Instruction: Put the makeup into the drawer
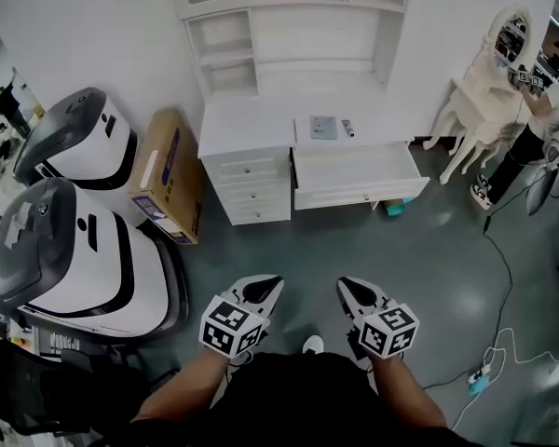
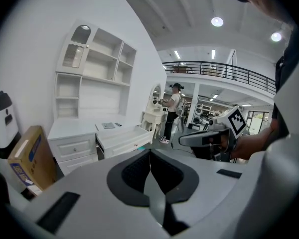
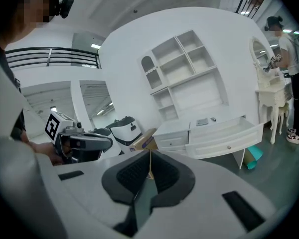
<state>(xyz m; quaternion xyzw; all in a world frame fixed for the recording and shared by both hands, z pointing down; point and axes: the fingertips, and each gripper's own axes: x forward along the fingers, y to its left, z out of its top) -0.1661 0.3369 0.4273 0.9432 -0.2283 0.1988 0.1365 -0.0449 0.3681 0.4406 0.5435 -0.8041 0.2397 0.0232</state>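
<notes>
A white dresser point(image 1: 252, 124) with a hutch stands ahead across the floor, and its right drawer point(image 1: 354, 180) is pulled open. On the top lie a flat grey makeup palette point(image 1: 323, 127) and a small tube point(image 1: 347, 128); both also show in the left gripper view as palette point(image 2: 108, 125) and tube point(image 2: 119, 124). The open drawer point(image 3: 224, 136) sits below them in the right gripper view. My left gripper point(image 1: 264, 290) point(image 2: 149, 153) and right gripper point(image 1: 357, 292) point(image 3: 149, 156) are side by side, well short of the dresser. Both are shut and hold nothing.
A cardboard box point(image 1: 168, 175) leans left of the dresser, beside two white-and-grey machines point(image 1: 74, 138) point(image 1: 65, 259). A teal object point(image 1: 394, 208) lies under the open drawer. A person point(image 1: 540, 128) stands at a white vanity table point(image 1: 489, 101) on the right. A cable and power strip point(image 1: 480, 377) lie on the floor.
</notes>
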